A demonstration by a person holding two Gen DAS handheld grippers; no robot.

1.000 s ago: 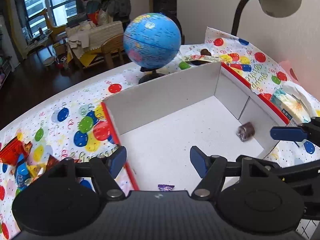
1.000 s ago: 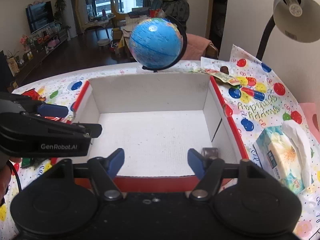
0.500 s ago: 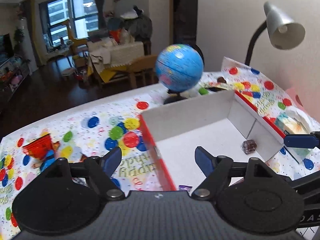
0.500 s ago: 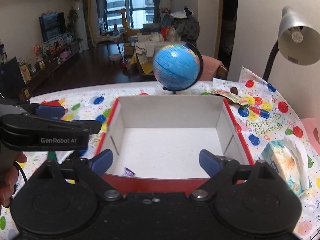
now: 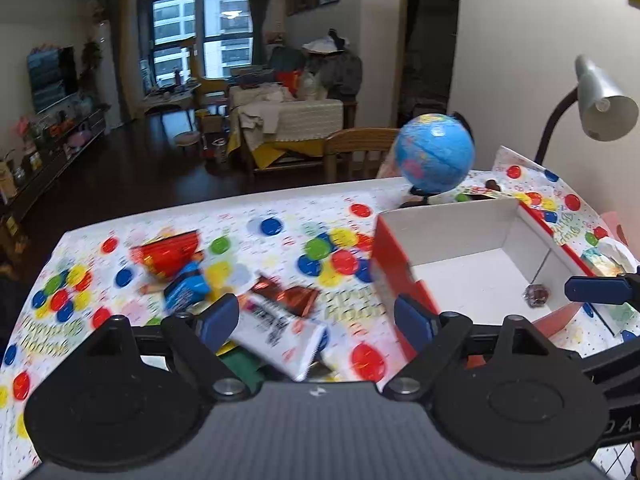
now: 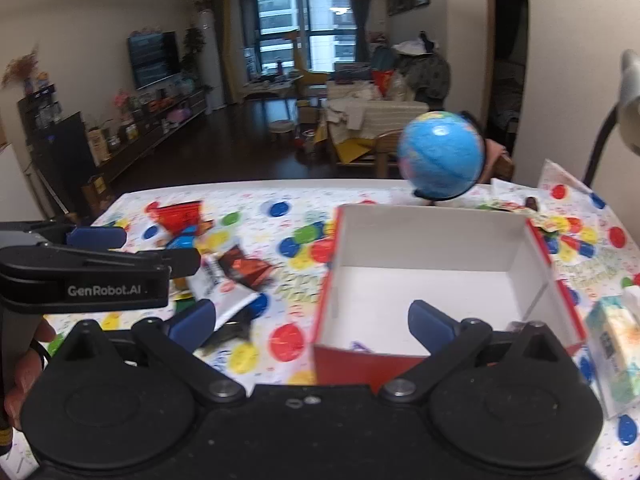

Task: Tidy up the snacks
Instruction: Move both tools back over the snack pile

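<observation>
A red box with a white inside (image 5: 460, 224) (image 6: 432, 240) stands on the table's right side. A small brown wrapped candy (image 5: 537, 294) lies in its right corner, and a purple wrapper (image 6: 360, 346) lies at its near wall. Loose snacks lie to the box's left: a white packet (image 5: 280, 330) (image 6: 224, 288), a dark red-brown packet (image 5: 286, 294) (image 6: 244, 266), a red bag (image 5: 168, 254) (image 6: 178, 212) and a blue packet (image 5: 184, 288). My left gripper (image 5: 316, 320) is open above the white packet. My right gripper (image 6: 310, 320) is open over the box's near-left corner.
A blue globe (image 5: 434, 158) (image 6: 442, 156) stands behind the box. A grey desk lamp (image 5: 600, 100) leans in at the right. A tissue pack (image 6: 616, 340) lies right of the box. The balloon-print tablecloth (image 5: 280, 216) covers the table.
Both grippers have pulled back and swung left, away from the box's inside. The loose snack pile has come into view under the left gripper. Both stay open and empty.
</observation>
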